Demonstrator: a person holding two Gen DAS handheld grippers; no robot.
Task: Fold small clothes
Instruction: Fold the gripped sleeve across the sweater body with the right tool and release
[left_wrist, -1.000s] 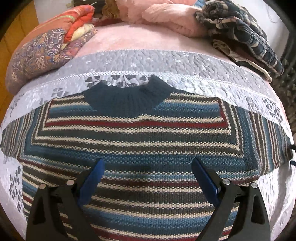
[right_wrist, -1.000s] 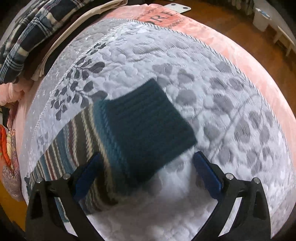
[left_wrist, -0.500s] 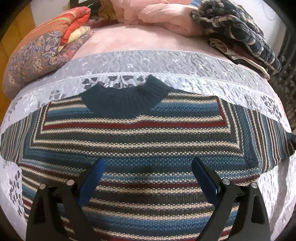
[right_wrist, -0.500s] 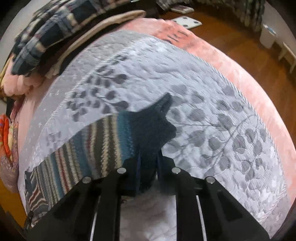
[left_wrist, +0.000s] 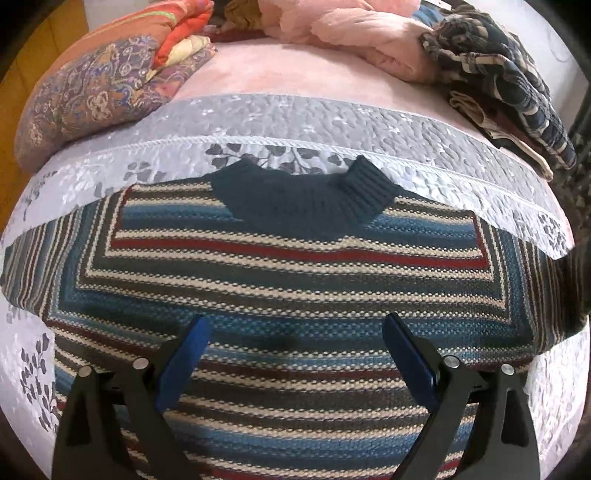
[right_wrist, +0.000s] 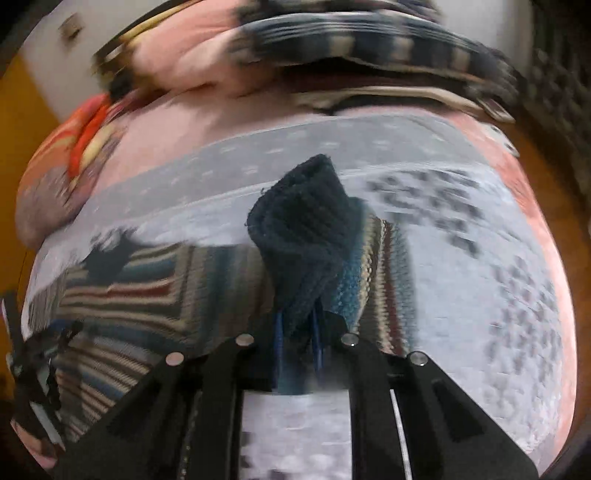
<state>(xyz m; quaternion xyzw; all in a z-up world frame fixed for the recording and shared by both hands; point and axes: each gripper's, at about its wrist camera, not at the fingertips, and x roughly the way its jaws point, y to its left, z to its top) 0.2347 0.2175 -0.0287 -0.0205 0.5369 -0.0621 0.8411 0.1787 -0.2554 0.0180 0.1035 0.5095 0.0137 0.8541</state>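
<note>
Bedroom, mid-fold: your striped sweater (left_wrist: 295, 280) lies flat, front up, on the grey quilted cover (left_wrist: 280, 122) of the bed, dark collar (left_wrist: 295, 199) pointing away from you. Judging by the layout, you're at the first fold only. Body is spread wide, one sleeve w/ its dark cuff (left_wrist: 369, 186) already over the shoulder by the neckline; the other sleeve, plus the body folds, look not yet done.

Your left gripper (left_wrist: 295, 343) hovers just above the chest, blue fingers (left_wrist: 184, 354) spread wide, nothing between them.

Your right gripper (right_wrist: 297, 339) has its jaws pressed together on the cuff end of the sleeve (right_wrist: 369, 273), lifted clear of the cover, fabric bunched above the tips.

What each view gives: left wrist cam is sharp and shows the whole torso, the stripes, and the bedding piled at the far side — patterned folded quilt (left_wrist: 99, 92), pink blanket (left_wrist: 354, 33), plaid cloth (left_wrist: 509, 81). It doesn't show the right gripper itself. Right wrist cam is motion-blurred but is the only one showing the pinch and the raised sleeve; your left gripper appears at its left edge.
</note>
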